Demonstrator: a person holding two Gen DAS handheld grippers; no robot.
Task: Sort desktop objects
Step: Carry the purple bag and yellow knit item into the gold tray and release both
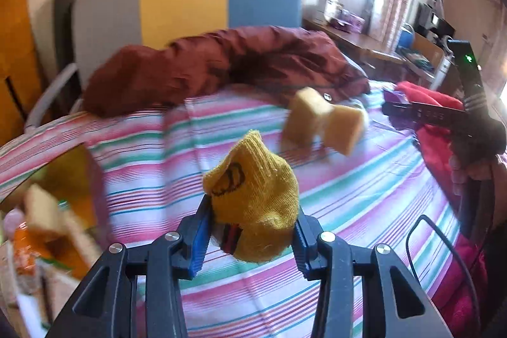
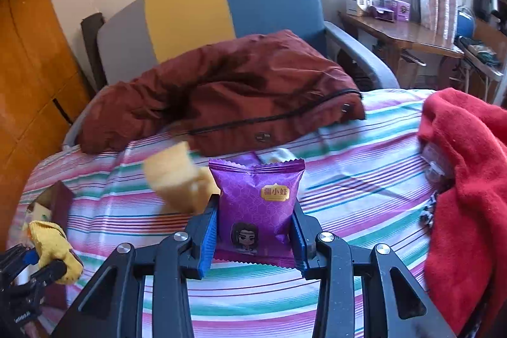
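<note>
A yellow sock sat clamped in the left tongs above the striped bed. A purple packet was gripped in the right tongs. Beyond the sock lay a sponge, then a maroon jacket.

A yellow knitted sock sits between the left gripper's jaws above the striped bed, a tan sponge block lies beyond it, and a maroon padded jacket lies behind.
</note>
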